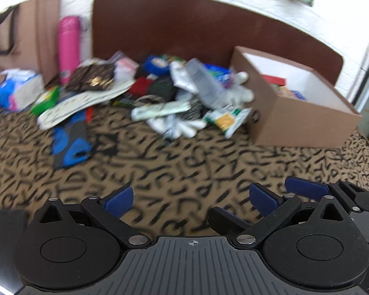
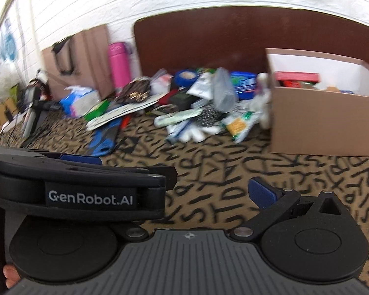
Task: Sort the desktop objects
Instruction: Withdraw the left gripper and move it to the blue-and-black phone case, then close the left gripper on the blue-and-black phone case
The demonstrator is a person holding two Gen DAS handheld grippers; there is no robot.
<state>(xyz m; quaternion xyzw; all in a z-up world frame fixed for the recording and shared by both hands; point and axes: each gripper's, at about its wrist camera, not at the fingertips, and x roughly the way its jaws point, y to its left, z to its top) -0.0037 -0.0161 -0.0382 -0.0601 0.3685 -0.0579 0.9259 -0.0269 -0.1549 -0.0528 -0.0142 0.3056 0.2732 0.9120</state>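
Evidently both empty, left gripper (image 1: 194,200) spread, right gripper (image 2: 210,191) seemingly spread, blurred clutter pile (image 1: 160,93), cardboard box (image 1: 305,125).

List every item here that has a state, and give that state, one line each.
left gripper: open, empty, above the patterned cloth.
right gripper: open, empty; its left finger is hidden behind the other gripper.
cardboard box: open-topped, upright, partly filled.
pink bottle: upright, capped.
clutter pile: heaped, unsorted, beside the box.
blue case: lying flat, apart from the pile.
tissue pack: opened, tissue sticking out.
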